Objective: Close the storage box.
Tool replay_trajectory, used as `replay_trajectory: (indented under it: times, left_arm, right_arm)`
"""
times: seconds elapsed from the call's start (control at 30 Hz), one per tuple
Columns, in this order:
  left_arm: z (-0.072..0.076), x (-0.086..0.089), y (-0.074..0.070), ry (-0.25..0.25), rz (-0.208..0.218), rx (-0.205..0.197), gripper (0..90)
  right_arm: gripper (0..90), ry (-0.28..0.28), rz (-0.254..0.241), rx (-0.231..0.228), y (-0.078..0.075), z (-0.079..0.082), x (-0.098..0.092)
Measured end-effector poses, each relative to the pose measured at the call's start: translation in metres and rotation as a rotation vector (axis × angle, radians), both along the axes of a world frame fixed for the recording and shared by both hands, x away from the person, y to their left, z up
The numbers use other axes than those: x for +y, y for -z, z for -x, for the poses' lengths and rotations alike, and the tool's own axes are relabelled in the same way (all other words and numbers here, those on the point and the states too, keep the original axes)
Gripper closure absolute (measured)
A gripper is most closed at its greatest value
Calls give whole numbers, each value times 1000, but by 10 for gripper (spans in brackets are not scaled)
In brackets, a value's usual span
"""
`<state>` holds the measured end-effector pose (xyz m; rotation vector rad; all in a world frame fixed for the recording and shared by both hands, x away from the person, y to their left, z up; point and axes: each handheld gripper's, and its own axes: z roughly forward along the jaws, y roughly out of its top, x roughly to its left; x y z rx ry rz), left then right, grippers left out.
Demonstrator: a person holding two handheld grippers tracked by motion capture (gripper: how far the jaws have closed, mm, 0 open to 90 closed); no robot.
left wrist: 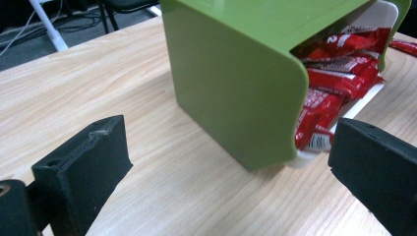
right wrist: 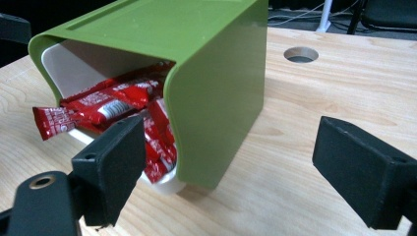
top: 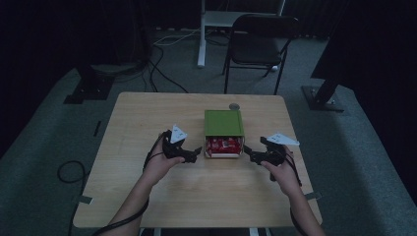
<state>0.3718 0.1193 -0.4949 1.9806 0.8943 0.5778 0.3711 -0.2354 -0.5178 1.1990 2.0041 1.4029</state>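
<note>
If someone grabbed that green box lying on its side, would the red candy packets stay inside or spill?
The green box looks like smooth, stiff plastic, so it may slip between jaws. Its open mouth faces the person, and the red packets already poke out, so tilting it forward would probably spill them. It seems light, likely to slide on the wooden table when pushed.

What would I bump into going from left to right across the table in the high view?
Left tongs → green box lying on its side with red candy bars spilling from its open end → right tongs.
</note>
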Motion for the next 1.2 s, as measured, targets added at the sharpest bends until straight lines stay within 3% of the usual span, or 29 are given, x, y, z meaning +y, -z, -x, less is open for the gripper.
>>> replay_trajectory:
  times: [0.47,0.77,1.2]
  left_arm:
    - [21,27,16,-59,-29,20,29]
    - [33,45,26,-105,-19,39,29]
    - [50,87,42,-217,-19,73,29]
  right_arm:
    - [120,22,26,32,18,20,-16]
    - [119,40,49,63,33,32,-30]
    - [119,54,88,85,44,51,-46]
